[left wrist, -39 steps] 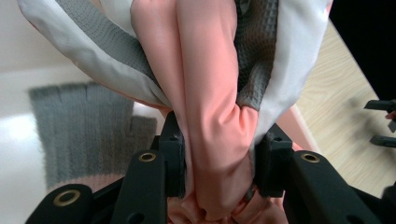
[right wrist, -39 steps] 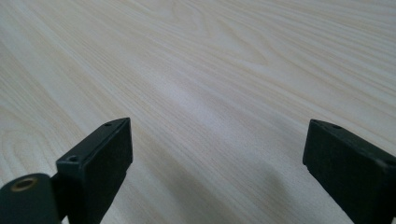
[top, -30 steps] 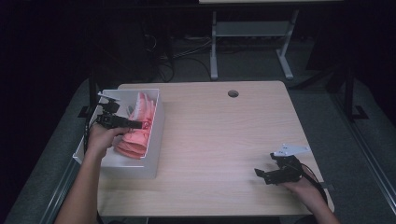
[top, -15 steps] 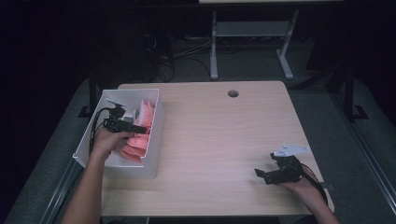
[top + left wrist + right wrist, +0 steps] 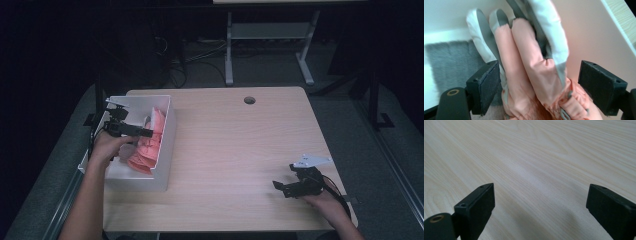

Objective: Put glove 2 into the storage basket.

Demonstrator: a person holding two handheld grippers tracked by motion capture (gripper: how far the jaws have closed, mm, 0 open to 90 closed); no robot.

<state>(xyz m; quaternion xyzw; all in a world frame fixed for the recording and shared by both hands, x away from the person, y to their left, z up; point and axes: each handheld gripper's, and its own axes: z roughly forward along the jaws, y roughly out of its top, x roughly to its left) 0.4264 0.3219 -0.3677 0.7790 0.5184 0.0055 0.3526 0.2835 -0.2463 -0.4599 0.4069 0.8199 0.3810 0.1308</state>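
Reaching into the white bin point(image 5: 167, 150) at the counter's point(image 5: 240, 150) left edge, your left gripper point(image 5: 539, 82) stands spread around a pink-and-white glove point(image 5: 534, 65), not yet clamped. Closing here could catch only 1 loose fold, so the glove slips or drags the pink pile point(image 5: 145, 147) along; the bin wall sits just beside the outer jaw. Your right gripper point(image 5: 539, 207) rests released, holding nothing, over bare wood. The glove's cuff is cut off, and what the grey furry patch point(image 5: 451, 60) is stays unclear.
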